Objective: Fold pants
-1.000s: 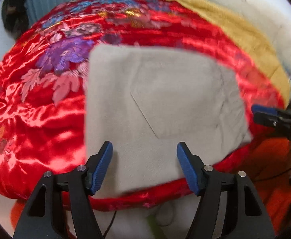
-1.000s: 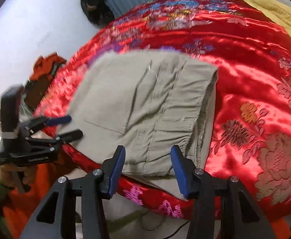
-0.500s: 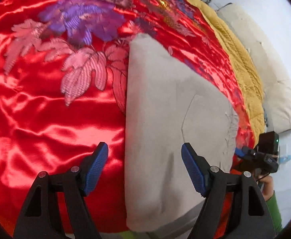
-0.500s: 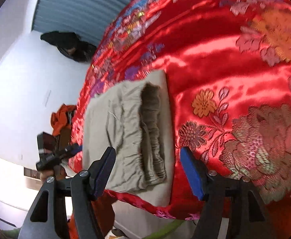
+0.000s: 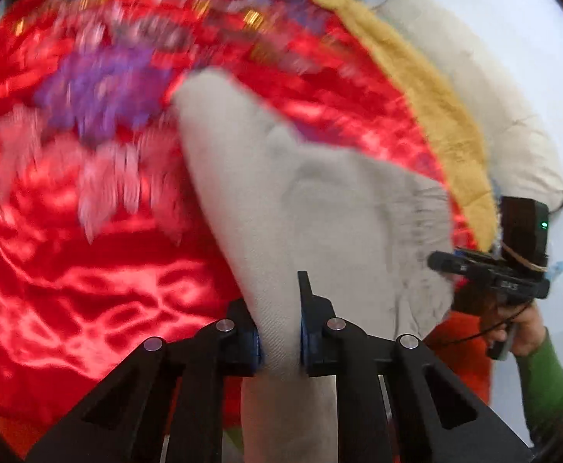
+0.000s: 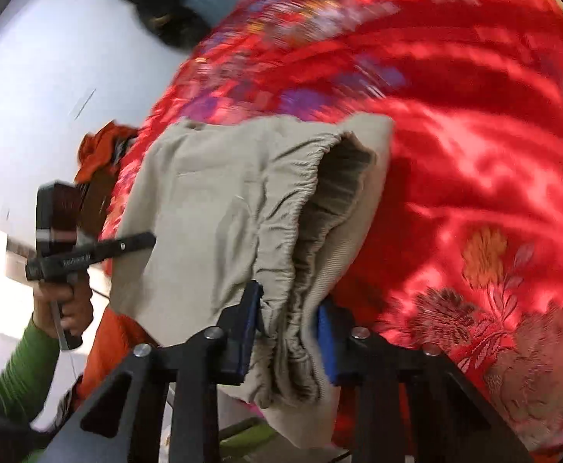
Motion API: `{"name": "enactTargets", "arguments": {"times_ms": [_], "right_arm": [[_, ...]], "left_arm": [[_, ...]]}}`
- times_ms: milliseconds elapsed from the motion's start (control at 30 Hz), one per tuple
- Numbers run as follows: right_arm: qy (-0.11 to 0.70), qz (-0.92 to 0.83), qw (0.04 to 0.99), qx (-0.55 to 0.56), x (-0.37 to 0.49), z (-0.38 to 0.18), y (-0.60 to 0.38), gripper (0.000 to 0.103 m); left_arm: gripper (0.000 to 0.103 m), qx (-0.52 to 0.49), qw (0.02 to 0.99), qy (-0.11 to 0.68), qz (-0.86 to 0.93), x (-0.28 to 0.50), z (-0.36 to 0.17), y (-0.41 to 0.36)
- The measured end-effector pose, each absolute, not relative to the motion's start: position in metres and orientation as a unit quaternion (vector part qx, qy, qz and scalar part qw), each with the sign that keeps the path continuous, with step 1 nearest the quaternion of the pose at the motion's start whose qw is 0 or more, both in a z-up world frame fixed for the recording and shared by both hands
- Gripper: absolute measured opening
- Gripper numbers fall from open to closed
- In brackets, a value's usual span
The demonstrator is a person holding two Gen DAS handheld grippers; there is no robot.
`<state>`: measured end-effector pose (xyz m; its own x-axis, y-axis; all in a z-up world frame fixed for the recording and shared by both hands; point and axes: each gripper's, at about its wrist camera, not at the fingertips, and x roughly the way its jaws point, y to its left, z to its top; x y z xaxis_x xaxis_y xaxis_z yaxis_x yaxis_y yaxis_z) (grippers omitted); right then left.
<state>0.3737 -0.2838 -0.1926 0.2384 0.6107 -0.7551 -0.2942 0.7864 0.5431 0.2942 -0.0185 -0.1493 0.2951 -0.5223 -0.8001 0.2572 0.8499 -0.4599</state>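
Observation:
The folded beige pants (image 5: 320, 208) lie near the front edge of a bed with a red floral satin cover (image 5: 69, 250). My left gripper (image 5: 279, 328) is shut on the plain folded edge of the pants. My right gripper (image 6: 287, 332) is shut on the bunched elastic waistband side of the pants (image 6: 219, 208). The held edges are lifted off the cover. Each gripper shows in the other's view: the right one in the left wrist view (image 5: 435, 260), the left one in the right wrist view (image 6: 148, 239). Both views are motion-blurred.
A yellow blanket (image 5: 435, 108) and a cream pillow (image 5: 486, 88) lie at the far right of the bed. A dark garment (image 6: 161, 11) hangs on the white wall. An orange cloth (image 6: 100, 146) sits beside the bed's left edge.
Both grippers were open over the pants and have now shut on opposite near edges of them. The gripped edges have lifted off the cover.

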Motion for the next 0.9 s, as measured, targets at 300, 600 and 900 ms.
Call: {"name": "enactTargets", "arguments": {"times_ms": [300, 600, 900], "right_arm": [[0.431, 0.318, 0.833, 0.141, 0.477, -0.096, -0.281, 0.027], [0.504, 0.067, 0.859, 0.049, 0.505, -0.175, -0.364, 0.053], [0.444, 0.038, 0.895, 0.022, 0.384, -0.14, -0.348, 0.103]], "left_arm": [[0.033, -0.121, 0.867, 0.436, -0.207, 0.385, -0.076, -0.012], [0.079, 0.012, 0.908, 0.418, -0.042, 0.336, -0.16, -0.006], [0.101, 0.062, 0.934, 0.342, 0.081, 0.242, -0.127, -0.017]]}}
